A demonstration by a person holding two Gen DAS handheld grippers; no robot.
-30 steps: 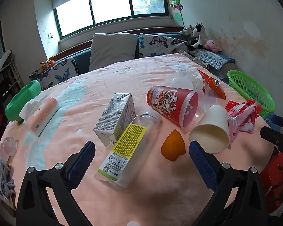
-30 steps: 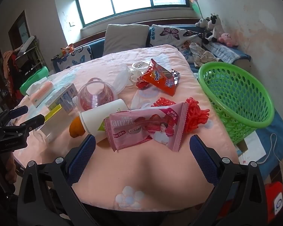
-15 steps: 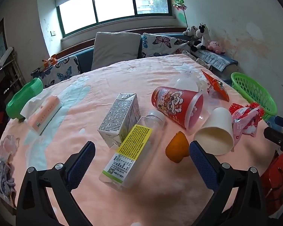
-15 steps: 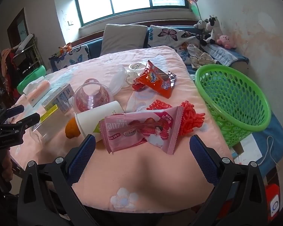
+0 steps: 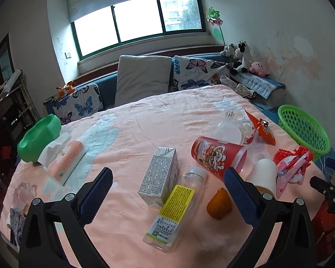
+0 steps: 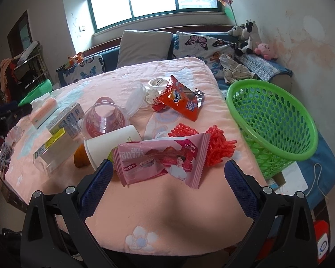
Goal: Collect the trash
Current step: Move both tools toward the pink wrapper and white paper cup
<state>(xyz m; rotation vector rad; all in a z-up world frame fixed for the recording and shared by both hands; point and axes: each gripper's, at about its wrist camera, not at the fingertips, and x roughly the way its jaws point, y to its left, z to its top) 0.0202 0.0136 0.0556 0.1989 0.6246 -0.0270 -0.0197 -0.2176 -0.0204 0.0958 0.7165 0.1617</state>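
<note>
both grippers hang above the near edge of the pink-clothed table (image 6: 167,212), each with its blue-padded fingers spread wide and nothing between them. right gripper (image 6: 168,185) sits just short of a pink franzzi snack wrapper (image 6: 160,160), which lies flat on the cloth and overlaps a white paper cup (image 6: 109,143) tipped on its side. a red mesh net (image 6: 216,149) pokes out from behind the wrapper's right end. left gripper (image 5: 167,194) frames a clear plastic bottle with a yellow label (image 5: 174,210), lying on its side against a grey-printed drink carton (image 5: 159,176). just right of the bottle is an orange peel (image 5: 218,204), and beyond it a red cartoon-printed plastic cup (image 5: 216,156) on its side. farther back lie an orange ovaltine packet (image 6: 183,100), a clear plastic lid (image 6: 135,100) and a small clear tub (image 6: 157,82). green perforated basket (image 6: 272,125) stands off the table's right edge, tilted, with nothing visible inside. at the table's left are a pink tissue pack (image 5: 64,158) and a green bowl-shaped object (image 5: 38,138). cushions with butterfly print (image 5: 196,72) line the bench under the window.
</note>
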